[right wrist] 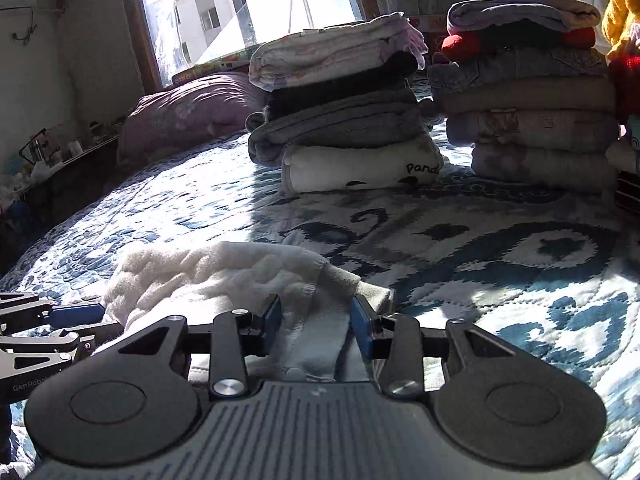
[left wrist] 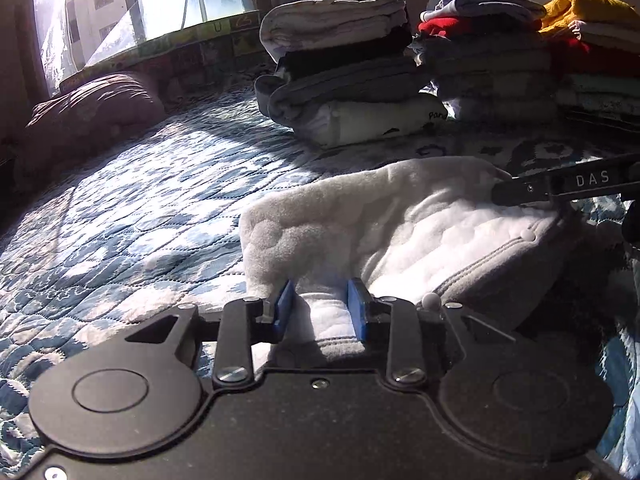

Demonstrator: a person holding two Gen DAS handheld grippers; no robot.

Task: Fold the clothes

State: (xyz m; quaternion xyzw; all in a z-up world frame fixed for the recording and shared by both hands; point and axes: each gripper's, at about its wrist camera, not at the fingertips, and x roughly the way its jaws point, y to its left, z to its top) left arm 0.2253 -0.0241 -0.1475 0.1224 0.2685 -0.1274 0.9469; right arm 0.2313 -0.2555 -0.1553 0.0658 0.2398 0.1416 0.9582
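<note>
**White fleece garment between both claws on the bed**

I am looking at a small white fleece garment (left wrist: 400,220) that is lying on the blue patterned quilt (left wrist: 140,200) of the bed, near to me. It is turned so that the fluffy lining is showing, and a grey stitched hem with a snap button (left wrist: 527,234) is running along one side. The cloth is looking soft, light and thick. I am judging that it will bend easily but will spring back a little, and that the fluffy side will not be slipping much against the pads.

My left claw (left wrist: 320,306) is standing with its blue fingers apart, and a strip of the garment is lying between them. My right claw (right wrist: 318,326) is also standing apart around the hem edge, not clamped on it. I am thinking the stitched hem is the best place to take hold, because it is firmer than the fleece.

Farther back, stacks of folded clothes (right wrist: 344,104) are standing on the quilt, and behind them a pillow (right wrist: 188,108) is lying under the bright window (right wrist: 248,8).
</note>
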